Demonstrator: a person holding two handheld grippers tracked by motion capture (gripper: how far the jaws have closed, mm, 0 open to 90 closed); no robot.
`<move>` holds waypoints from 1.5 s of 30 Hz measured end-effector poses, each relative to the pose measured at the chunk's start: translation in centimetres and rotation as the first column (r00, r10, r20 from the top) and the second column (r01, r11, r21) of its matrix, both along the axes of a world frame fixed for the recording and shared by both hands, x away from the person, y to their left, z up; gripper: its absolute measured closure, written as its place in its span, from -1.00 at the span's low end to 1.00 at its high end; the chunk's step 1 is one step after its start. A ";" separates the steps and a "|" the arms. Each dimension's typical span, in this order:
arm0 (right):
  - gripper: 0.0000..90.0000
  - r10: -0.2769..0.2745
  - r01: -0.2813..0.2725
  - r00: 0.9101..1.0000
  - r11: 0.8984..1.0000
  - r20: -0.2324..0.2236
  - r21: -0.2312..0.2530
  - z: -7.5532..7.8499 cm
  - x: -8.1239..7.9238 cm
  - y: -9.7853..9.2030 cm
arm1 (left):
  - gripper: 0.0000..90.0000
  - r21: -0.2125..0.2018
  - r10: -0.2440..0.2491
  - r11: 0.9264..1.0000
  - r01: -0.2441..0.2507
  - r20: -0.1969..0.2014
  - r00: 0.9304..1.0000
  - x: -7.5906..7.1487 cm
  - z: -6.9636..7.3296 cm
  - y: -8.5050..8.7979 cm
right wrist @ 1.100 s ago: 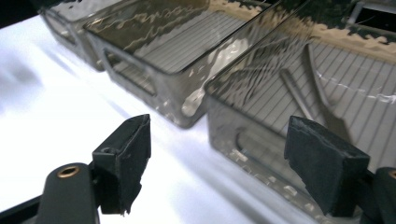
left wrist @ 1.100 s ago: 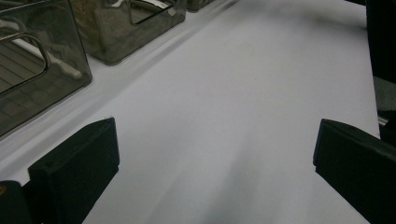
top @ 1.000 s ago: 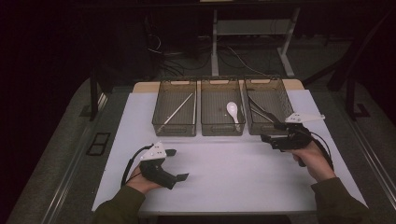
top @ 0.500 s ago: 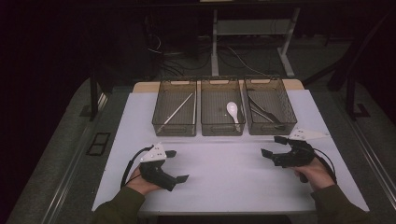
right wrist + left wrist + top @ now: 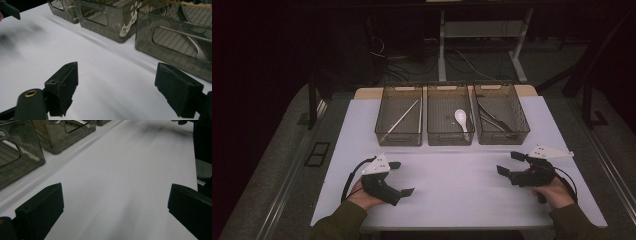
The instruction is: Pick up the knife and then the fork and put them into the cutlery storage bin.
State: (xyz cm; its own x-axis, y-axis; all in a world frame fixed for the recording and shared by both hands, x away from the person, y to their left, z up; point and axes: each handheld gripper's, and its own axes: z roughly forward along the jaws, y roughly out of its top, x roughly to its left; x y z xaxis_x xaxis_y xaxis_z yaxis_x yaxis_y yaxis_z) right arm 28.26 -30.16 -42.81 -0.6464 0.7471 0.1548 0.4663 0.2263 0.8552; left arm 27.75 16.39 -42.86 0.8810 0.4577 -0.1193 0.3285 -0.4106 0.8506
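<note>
Right gripper (image 5: 511, 163) has drawn back from the right bin (image 5: 501, 113) to the near mat, jaws wide, empty. Left gripper (image 5: 401, 177) rests likewise, wide and empty. Chopsticks (image 5: 402, 116), spoon (image 5: 461, 119), tongs (image 5: 495, 120) lie sorted in bins; sorting looks finished.

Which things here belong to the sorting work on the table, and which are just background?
Part of the job:
- left-hand smoked plastic bin with pale chopsticks
- middle smoked plastic bin with white ceramic spoon
- right-hand smoked plastic bin with dark utensils
- left gripper and right gripper, both open and empty

Lying about:
- floor cables
- white desk leg
</note>
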 end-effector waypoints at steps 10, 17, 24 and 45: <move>-0.60 0.003 -0.003 1.000 1.000 0.004 0.013 -0.4 -1.6 -0.1 | -1.00 -0.001 0.003 1.000 -0.003 0.001 1.000 -0.1 0.0 0.0; -0.65 0.017 -0.018 1.000 1.000 0.013 0.011 -0.8 -2.4 -0.1 | -1.00 -0.001 0.002 1.000 -0.002 0.002 1.000 -0.2 0.0 -0.1; -0.69 0.047 -0.047 0.999 0.999 0.011 -0.001 -1.4 -3.1 0.0 | -1.00 0.002 0.001 1.000 -0.001 0.000 1.000 -0.1 0.0 -0.1; -0.74 0.050 -0.050 0.999 0.999 0.010 0.000 -1.4 -2.9 0.1 | -1.00 0.007 0.004 1.000 -0.004 -0.003 1.000 -0.2 -0.1 -0.1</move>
